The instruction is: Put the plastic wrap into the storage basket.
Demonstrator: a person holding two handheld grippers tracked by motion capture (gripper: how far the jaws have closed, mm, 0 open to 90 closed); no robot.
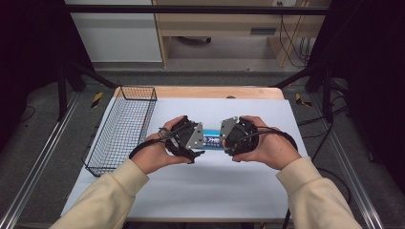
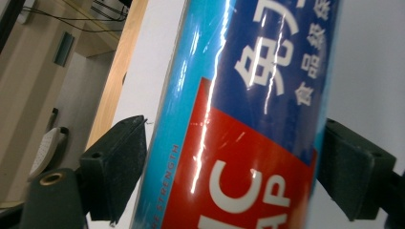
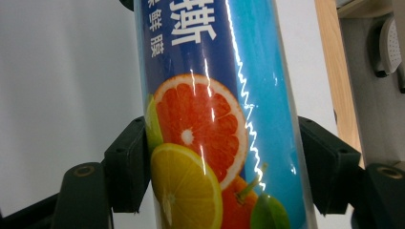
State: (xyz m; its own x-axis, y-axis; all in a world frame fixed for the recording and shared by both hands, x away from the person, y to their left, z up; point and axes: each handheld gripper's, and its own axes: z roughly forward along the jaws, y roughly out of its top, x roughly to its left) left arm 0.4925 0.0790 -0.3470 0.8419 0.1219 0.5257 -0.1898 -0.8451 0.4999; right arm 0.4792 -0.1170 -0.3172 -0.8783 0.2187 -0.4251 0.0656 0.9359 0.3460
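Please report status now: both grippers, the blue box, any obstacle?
Right gripper shut on blue box. Left gripper at other end, jaws touching. Wire basket stands apart.

- The white worktop (image 1: pixel 191 191) is evenly and fairly brightly lit from above; the room's far left and right sides fall into near black.
- Shadows under the hands are soft and faint, and the high view is a little soft and grainy.
- In the left gripper view, white streaks of glare run along the glossy blue box (image 2: pixel 248 119), and the background by the worktop's wooden edge is out of focus.
- The right gripper view shows a jagged bright reflection down the same box; print stays readable.
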